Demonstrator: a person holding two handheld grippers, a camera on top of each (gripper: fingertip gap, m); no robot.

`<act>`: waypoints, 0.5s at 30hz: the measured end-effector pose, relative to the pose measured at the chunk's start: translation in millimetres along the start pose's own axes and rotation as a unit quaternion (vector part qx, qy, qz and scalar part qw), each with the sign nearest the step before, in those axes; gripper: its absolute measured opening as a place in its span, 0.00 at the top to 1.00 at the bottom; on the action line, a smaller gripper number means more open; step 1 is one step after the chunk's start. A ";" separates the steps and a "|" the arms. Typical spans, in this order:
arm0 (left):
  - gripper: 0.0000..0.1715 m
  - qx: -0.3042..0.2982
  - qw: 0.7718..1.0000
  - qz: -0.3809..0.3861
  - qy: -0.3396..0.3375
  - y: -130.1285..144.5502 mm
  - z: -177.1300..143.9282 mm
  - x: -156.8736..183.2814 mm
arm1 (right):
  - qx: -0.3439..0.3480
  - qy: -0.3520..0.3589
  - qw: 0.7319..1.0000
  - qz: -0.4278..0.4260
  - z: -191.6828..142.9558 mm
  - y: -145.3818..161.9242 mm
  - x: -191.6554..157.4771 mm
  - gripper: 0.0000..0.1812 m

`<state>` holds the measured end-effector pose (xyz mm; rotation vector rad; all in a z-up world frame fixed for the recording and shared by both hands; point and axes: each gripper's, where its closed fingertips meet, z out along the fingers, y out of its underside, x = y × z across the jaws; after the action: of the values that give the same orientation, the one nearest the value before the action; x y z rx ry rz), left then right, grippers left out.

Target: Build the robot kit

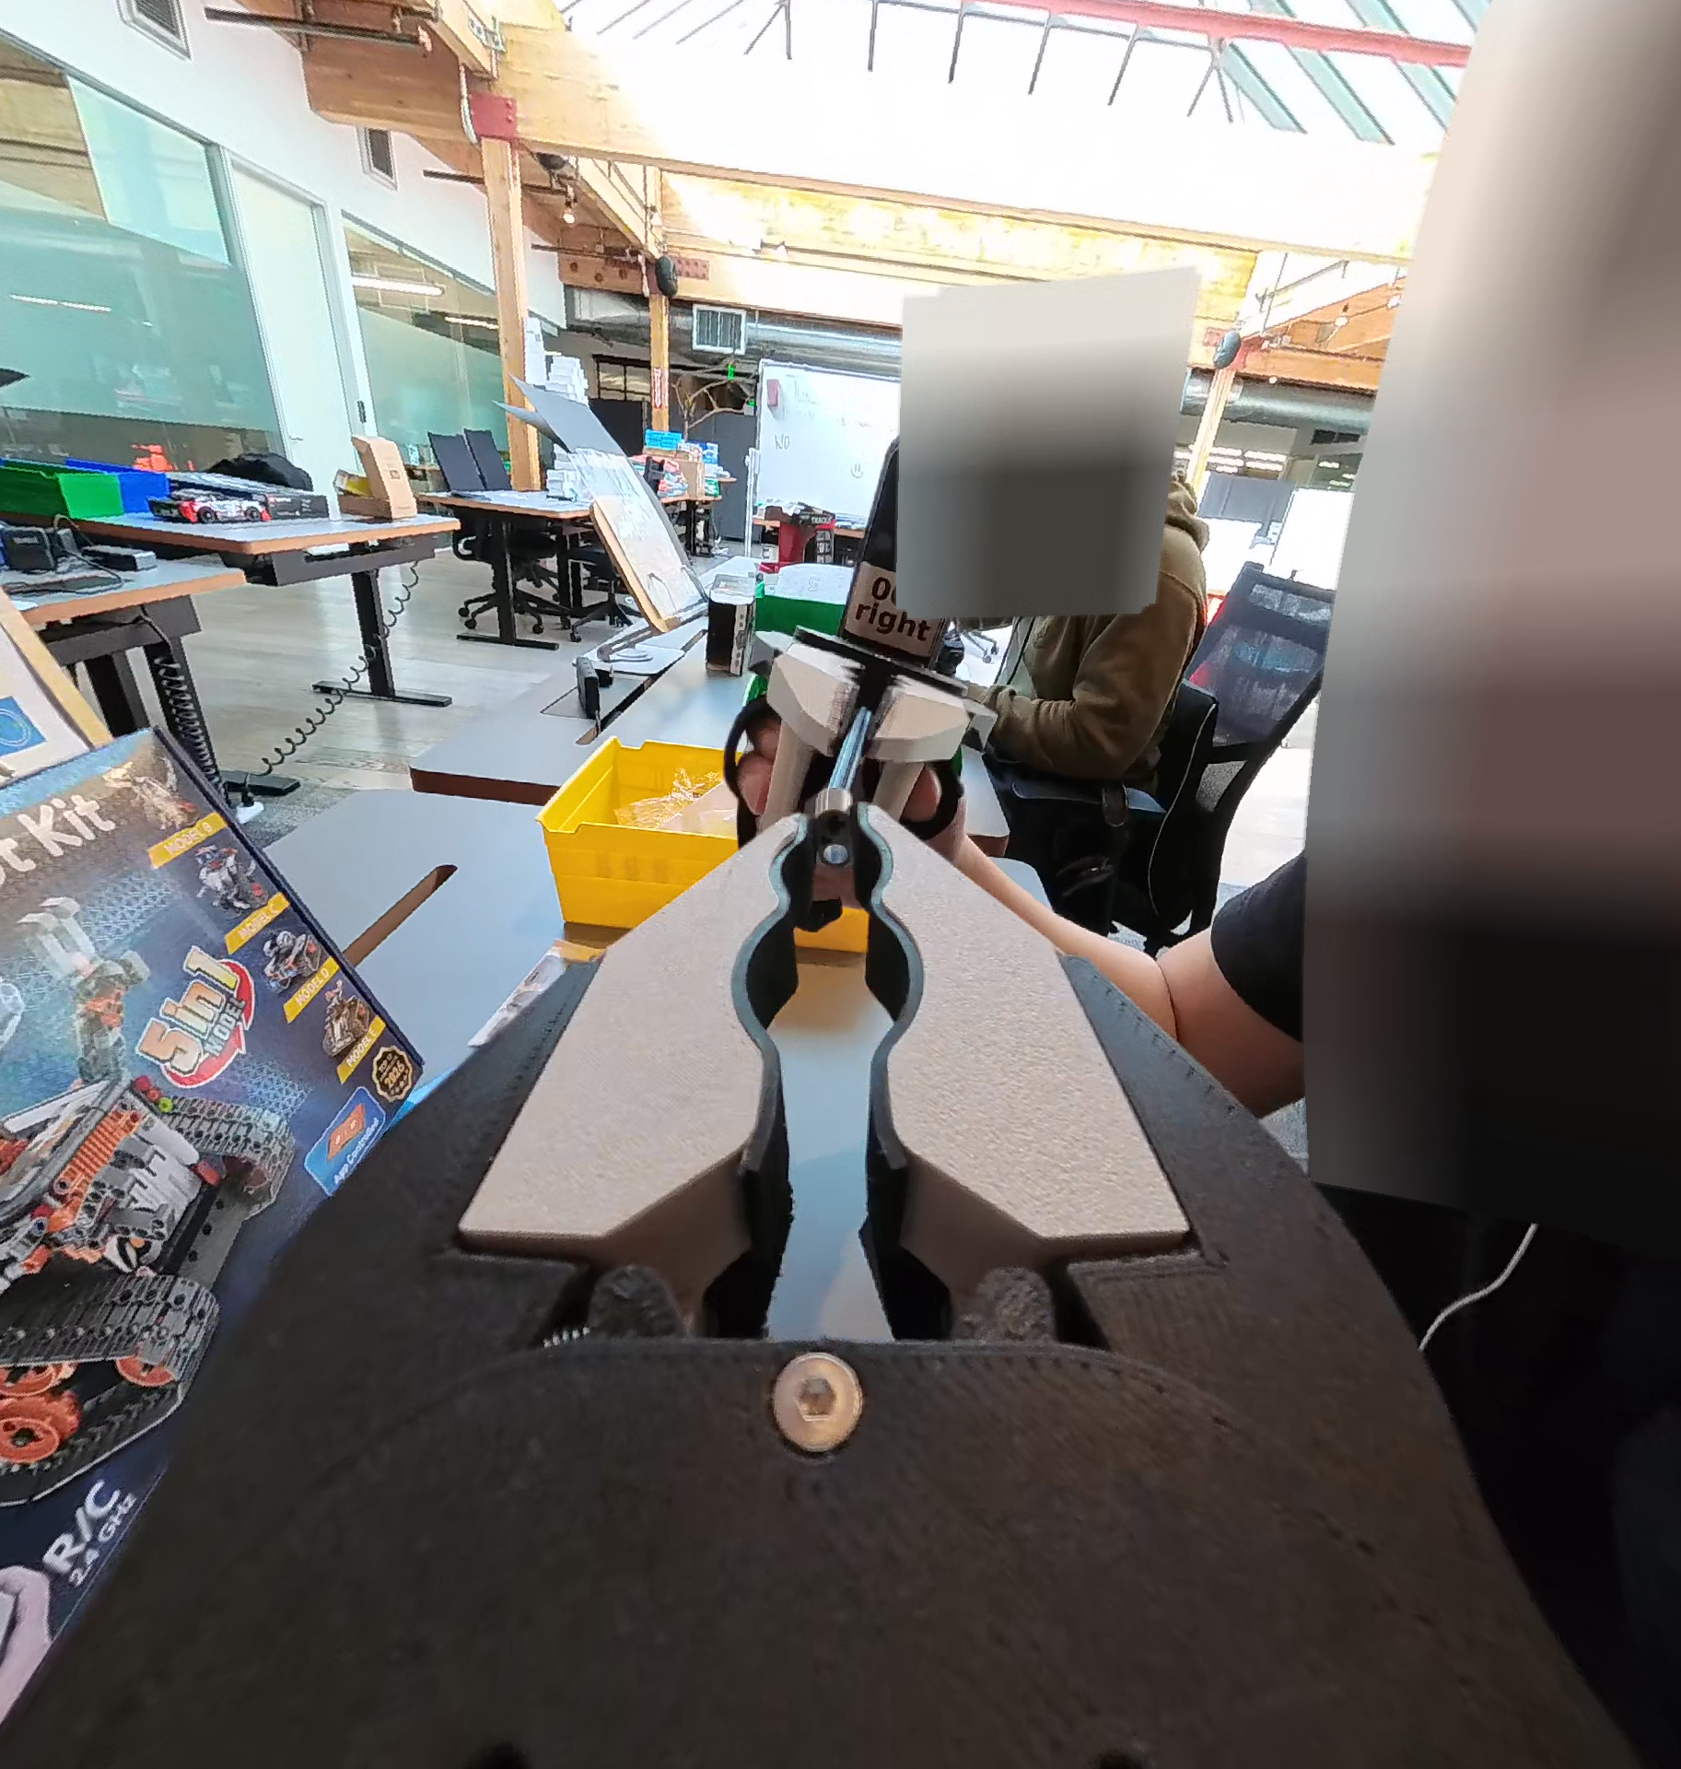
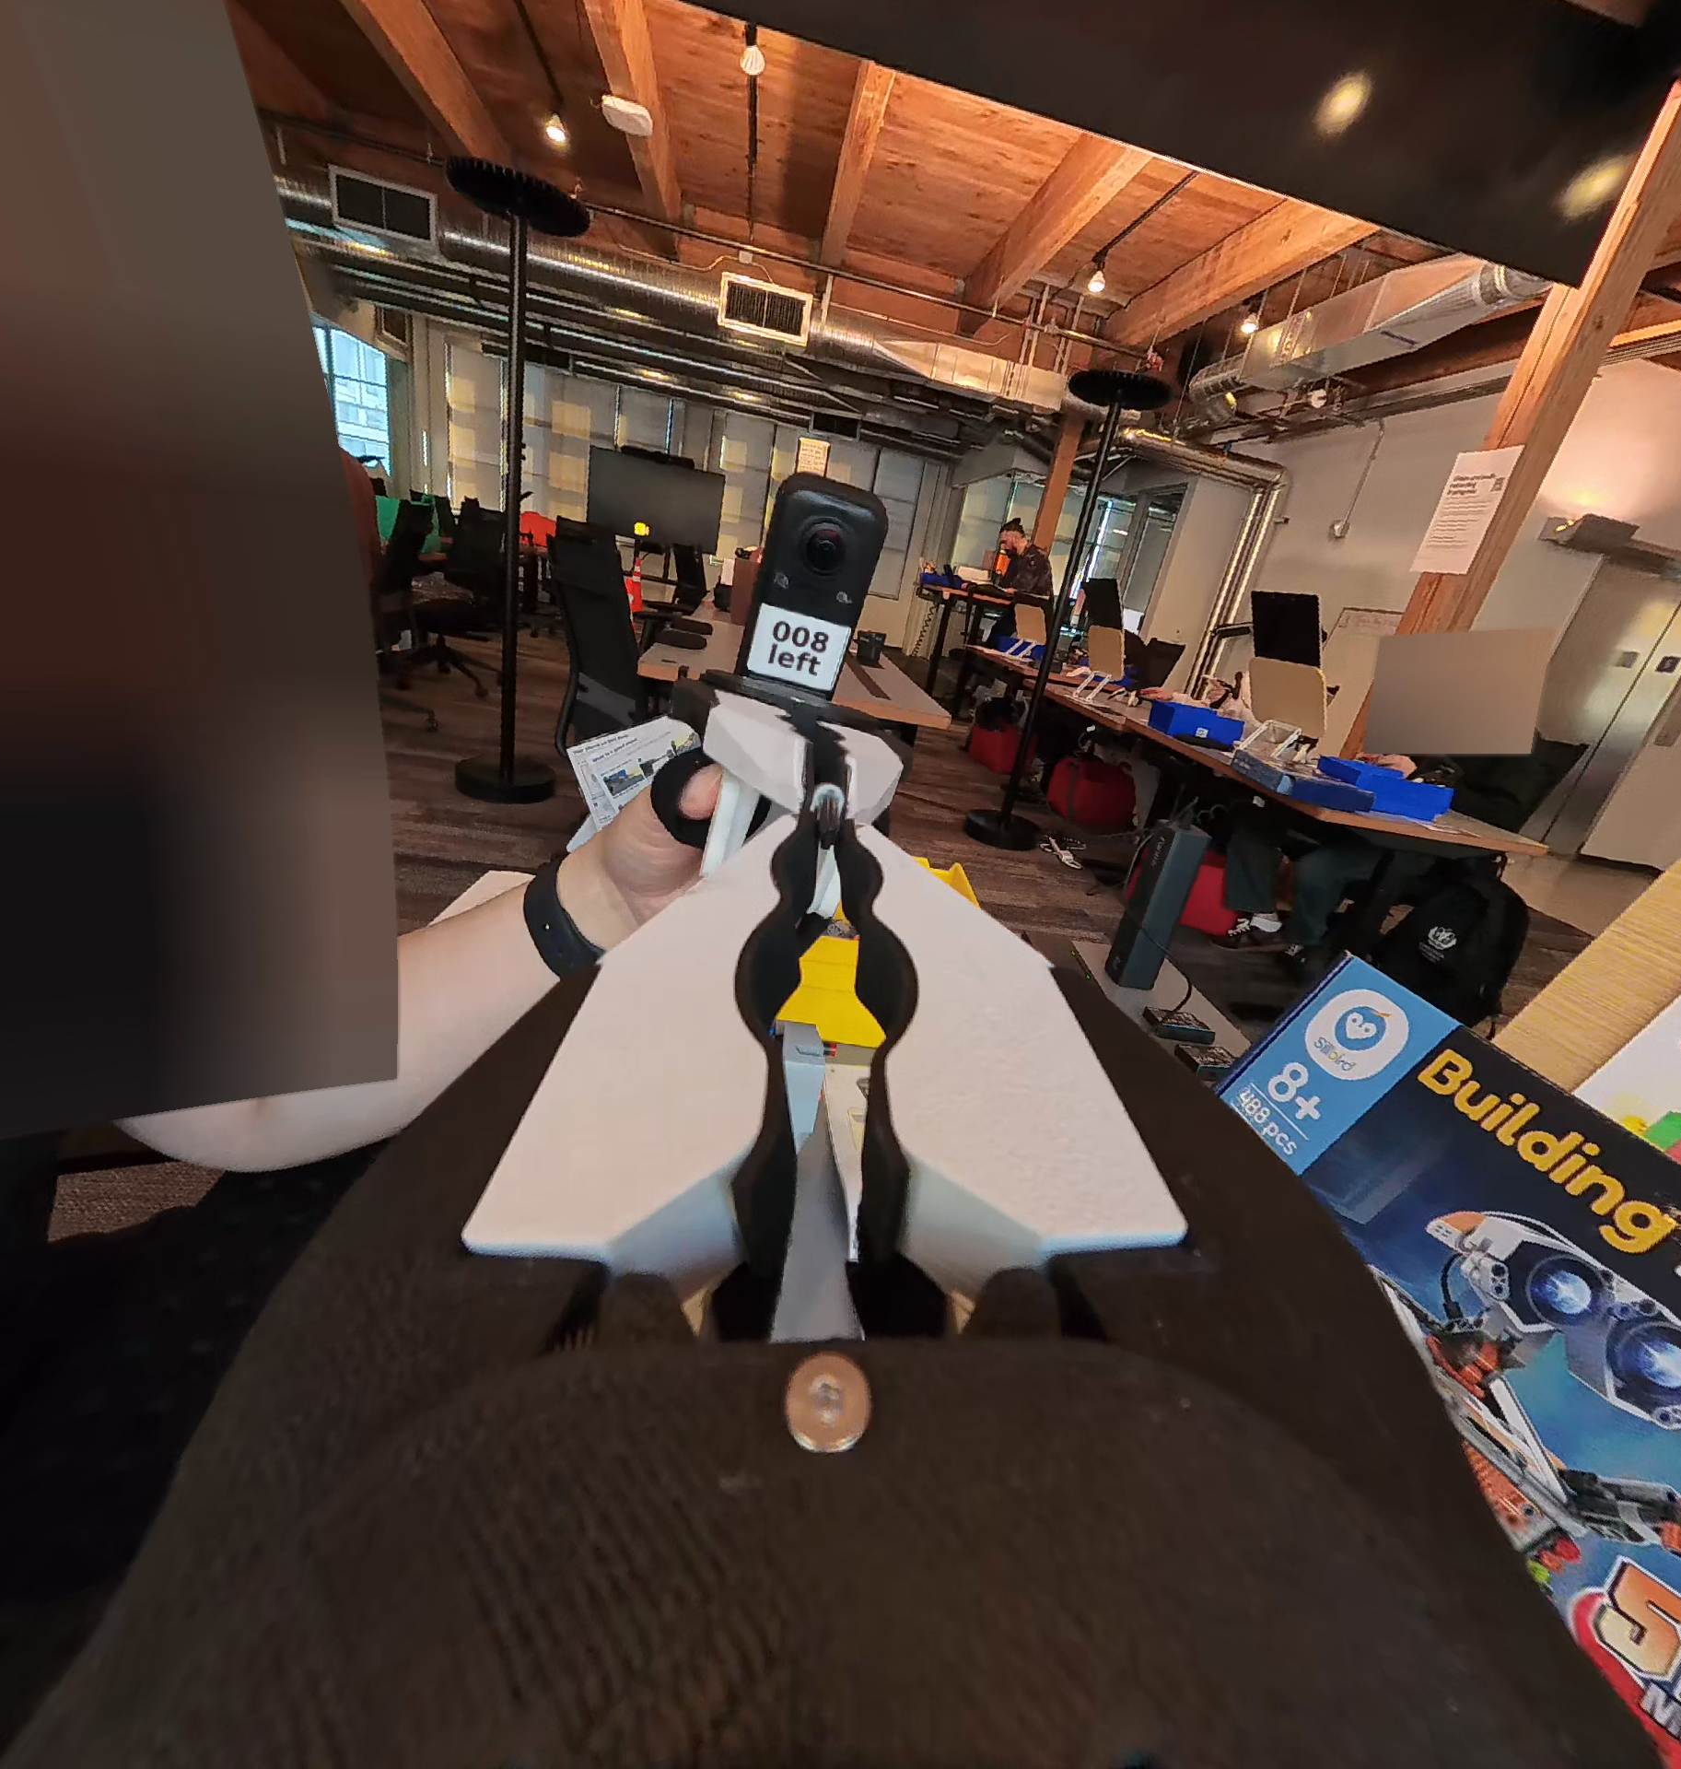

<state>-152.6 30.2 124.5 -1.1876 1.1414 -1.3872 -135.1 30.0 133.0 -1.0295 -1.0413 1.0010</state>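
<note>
My two grippers face each other tip to tip above a grey table [image 1: 415,919]. My left gripper [image 1: 833,838] is shut on the near end of a thin silver metal rod [image 1: 846,766]. The rod runs up into my right gripper [image 1: 860,732], which grips its far end between white fingers. In the right wrist view my right gripper [image 2: 822,838] is closed on the same rod [image 2: 827,799], and the left gripper [image 2: 817,766] sits just beyond it, held by a hand [image 2: 645,852]. A yellow bin [image 1: 626,852] stands on the table right below the tips; it also shows in the right wrist view [image 2: 831,986].
A blue toy building-kit box [image 1: 147,1053] leans at the left of the table; it shows at the right in the right wrist view [image 2: 1535,1244]. A bare forearm [image 1: 1114,967] reaches in from the right. Desks, chairs and a seated person [image 1: 1095,689] fill the room behind. My two grippers' fingertips are within a few centimetres of each other.
</note>
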 end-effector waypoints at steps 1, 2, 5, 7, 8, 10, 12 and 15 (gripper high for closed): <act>0.97 0.007 1.000 0.000 0.001 -1.9 -0.8 -0.1 | 0.003 0.000 1.000 0.003 0.8 -0.3 0.1 0.99; 0.97 0.014 1.000 0.000 0.003 -3.8 -1.4 0.0 | 0.008 0.001 1.000 0.005 1.6 -0.8 0.5 0.99; 0.97 0.033 0.999 -0.003 0.013 -7.9 -1.7 1.3 | 0.031 -0.005 0.999 0.025 2.7 -4.6 1.1 0.99; 0.97 0.040 0.999 -0.007 0.022 -9.3 -1.8 3.1 | 0.045 -0.013 0.998 0.038 2.9 -7.0 0.5 0.99; 0.97 0.037 0.999 -0.011 0.024 -8.4 -1.9 3.0 | 0.047 -0.014 0.998 0.043 3.0 -7.1 1.1 0.99; 0.97 0.022 0.999 -0.013 0.021 -4.6 -2.2 2.2 | 0.041 -0.016 0.998 0.051 3.1 -5.2 1.4 0.99; 0.97 0.001 1.000 -0.008 0.017 0.4 -2.5 2.9 | 0.026 -0.026 0.998 0.059 2.8 -1.5 -0.2 0.99; 0.97 -0.036 0.999 -0.002 0.012 9.8 -1.8 4.2 | -0.006 -0.047 0.995 0.084 -0.3 7.5 -2.7 0.99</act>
<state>-153.9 25.1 115.1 -1.2268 1.2165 -1.3769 -136.4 29.0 125.2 -1.1018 -1.0510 1.1897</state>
